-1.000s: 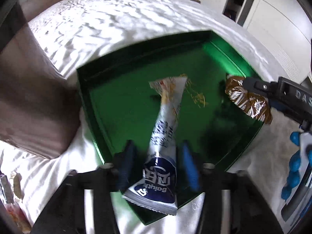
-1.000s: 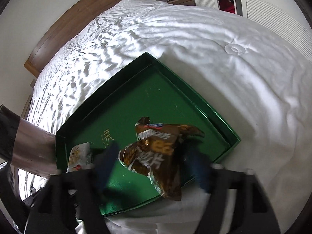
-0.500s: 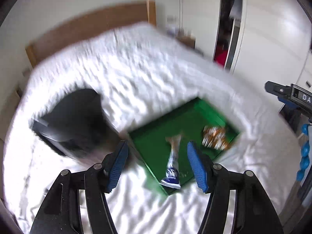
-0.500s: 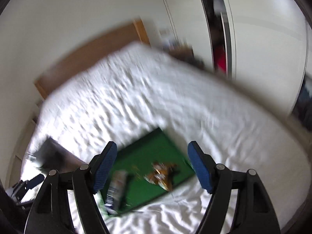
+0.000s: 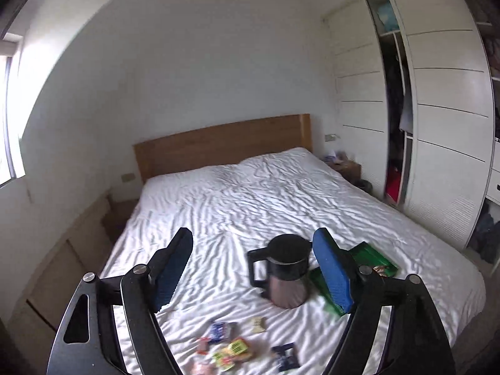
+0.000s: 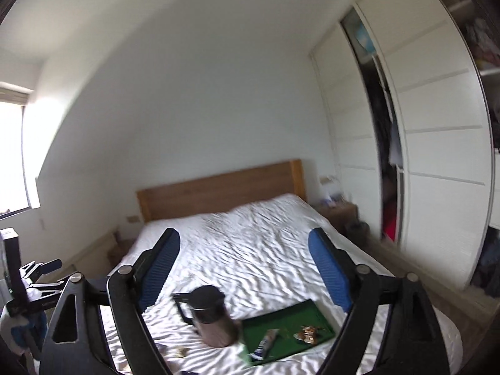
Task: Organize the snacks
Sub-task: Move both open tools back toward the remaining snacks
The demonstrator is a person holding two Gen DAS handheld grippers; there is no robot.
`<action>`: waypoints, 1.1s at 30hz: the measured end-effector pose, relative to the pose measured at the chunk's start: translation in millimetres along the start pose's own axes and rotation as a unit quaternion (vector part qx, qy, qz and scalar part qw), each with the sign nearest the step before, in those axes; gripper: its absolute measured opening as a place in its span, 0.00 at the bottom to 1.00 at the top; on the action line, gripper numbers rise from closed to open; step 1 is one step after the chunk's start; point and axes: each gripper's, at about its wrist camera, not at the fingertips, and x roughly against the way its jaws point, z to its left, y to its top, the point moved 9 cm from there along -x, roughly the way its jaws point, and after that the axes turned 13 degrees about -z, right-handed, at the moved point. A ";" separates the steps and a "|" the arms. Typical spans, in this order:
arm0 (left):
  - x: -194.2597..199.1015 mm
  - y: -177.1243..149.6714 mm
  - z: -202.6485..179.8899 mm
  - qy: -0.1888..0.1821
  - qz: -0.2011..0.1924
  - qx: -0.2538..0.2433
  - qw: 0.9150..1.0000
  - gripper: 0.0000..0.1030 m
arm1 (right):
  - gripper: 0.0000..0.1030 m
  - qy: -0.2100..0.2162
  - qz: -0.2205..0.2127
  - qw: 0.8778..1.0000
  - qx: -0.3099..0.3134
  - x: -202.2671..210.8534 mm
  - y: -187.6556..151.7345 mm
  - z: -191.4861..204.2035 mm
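Both tools, left tool (image 5: 253,268) and right tool (image 6: 243,268), gape empty; two snacks (image 6: 307,334) lie in our tray (image 6: 281,315), loose packets (image 5: 231,348) below await.

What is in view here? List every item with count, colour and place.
Tray: one, green, on the bed.
Snack packs in tray: two, a blue-white one and a brown one.
Kettle: one, black and steel, left of the tray.
Loose snacks: several, mixed colours, near edge of the bed.
Bed: one, white sheet, wooden headboard.
Wardrobe: white, right wall, partly open.
Left gripper: open, empty.
Right gripper: open, empty.
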 end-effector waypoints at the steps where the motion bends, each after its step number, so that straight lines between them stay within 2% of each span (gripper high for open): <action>1: 14.0 -1.4 13.6 0.008 -0.004 0.004 1.000 0.72 | 0.90 0.011 -0.004 1.000 -0.005 10.1 2.3 10.7; 5: 59.3 -20.1 69.2 0.038 -0.013 0.019 0.999 0.72 | 0.90 0.059 -0.013 0.998 -0.012 50.4 0.3 55.3; 8: 81.7 -43.7 102.7 0.051 -0.008 0.038 0.998 0.72 | 0.91 0.077 -0.014 0.997 -0.013 69.9 -10.0 78.4; 14: 113.2 -100.9 154.8 0.074 0.005 0.072 0.995 0.72 | 0.91 0.094 0.013 0.995 -0.011 75.6 -52.7 111.8; 18: 110.0 -153.0 179.0 0.084 0.032 0.095 0.991 0.72 | 0.91 0.093 0.055 0.994 -0.013 56.6 -103.5 116.9; 22: 95.9 -208.5 187.0 0.084 0.072 0.111 0.988 0.72 | 0.91 0.088 0.107 0.990 -0.018 39.9 -162.7 122.4; 25: 76.0 -252.4 187.7 0.078 0.108 0.116 0.984 0.72 | 0.91 0.077 0.159 0.984 -0.018 21.5 -222.0 123.5; 29: 46.4 -313.5 184.2 0.074 0.167 0.135 0.974 0.72 | 0.91 0.062 0.222 0.973 -0.027 1.2 -290.4 120.9; 33: 17.4 -374.6 178.2 0.075 0.220 0.150 0.961 0.72 | 0.91 0.047 0.286 0.956 -0.038 -18.4 -362.3 119.4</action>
